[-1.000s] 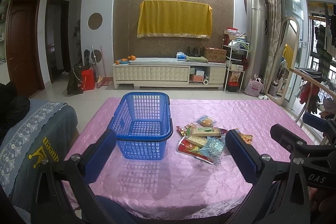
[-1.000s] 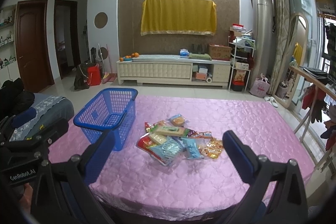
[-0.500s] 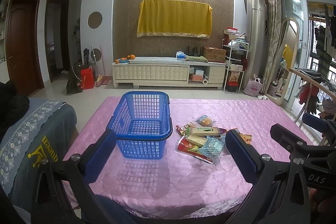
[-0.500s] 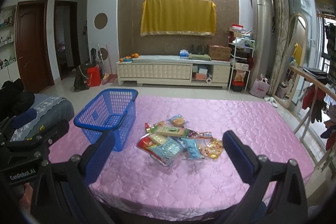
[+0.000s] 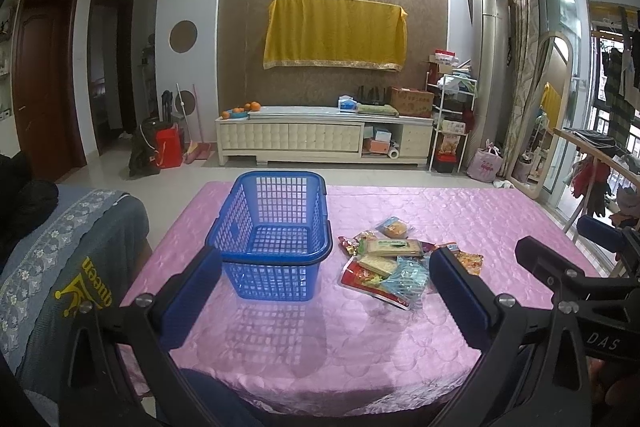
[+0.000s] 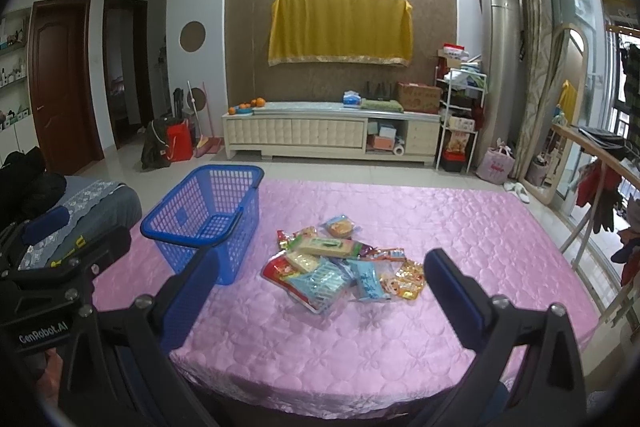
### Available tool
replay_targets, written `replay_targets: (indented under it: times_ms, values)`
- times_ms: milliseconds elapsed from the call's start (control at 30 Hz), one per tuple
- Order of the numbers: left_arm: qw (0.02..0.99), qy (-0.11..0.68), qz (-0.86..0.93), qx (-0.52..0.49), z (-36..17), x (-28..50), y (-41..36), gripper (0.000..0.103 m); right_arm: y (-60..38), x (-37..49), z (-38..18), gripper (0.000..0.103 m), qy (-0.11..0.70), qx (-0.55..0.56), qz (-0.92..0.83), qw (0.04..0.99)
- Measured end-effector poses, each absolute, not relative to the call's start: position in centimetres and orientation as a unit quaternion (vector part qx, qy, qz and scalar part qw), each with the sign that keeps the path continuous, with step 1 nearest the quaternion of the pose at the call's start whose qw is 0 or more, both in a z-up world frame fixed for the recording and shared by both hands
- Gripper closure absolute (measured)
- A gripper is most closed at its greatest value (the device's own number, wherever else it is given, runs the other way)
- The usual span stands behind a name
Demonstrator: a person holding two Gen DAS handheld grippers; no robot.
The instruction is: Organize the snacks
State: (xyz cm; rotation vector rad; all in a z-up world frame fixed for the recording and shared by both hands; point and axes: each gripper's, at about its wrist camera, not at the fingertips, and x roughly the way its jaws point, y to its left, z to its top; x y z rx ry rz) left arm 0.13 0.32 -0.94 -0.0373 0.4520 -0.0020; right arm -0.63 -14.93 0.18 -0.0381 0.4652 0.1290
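pink quilted table cover (image 5: 360, 347) spread over the work surface. blue plastic basket (image 5: 276, 231) stands upright toward the left half, nothing visible inside it through the lattice. just right of it, not touching, a loose heap of snack packets (image 6: 340, 267) lying flat and overlapping: a pale green-labelled wafer pack (image 6: 329, 247) on top, a red packet (image 6: 280, 273) at the near-left edge, a light blue packet (image 6: 368, 281) toward the right, an orange-yellow one (image 6: 408, 277) at the far right, a small clear bag with an orange snack (image 6: 340, 226) at the back. left gripper (image 5: 326, 293) held low over the near table edge, fingers spread wide, nothing between them; basket sits ahead of its left finger. right gripper (image 6: 320, 301) likewise spread wide and empty, aimed at the heap, well short of it. each gripper's body shows at the side of the other's view.
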Motion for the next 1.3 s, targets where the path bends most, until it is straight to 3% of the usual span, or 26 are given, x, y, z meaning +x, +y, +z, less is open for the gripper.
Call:
replay_targets:
  times_ms: [867,1300]
  values:
    - [0.976,0.214,-0.021,-0.021,0.7,0.8,-1.1,0.000,-15.9,-0.2,1.9,0.000,0.211,-0.024,0.065,0.975]
    - [0.960,0.262,-0.090,0.030,-0.4,7.5,-5.6,0.000,-20.5,3.4,1.0,0.000,0.223,0.006,0.029,0.974]
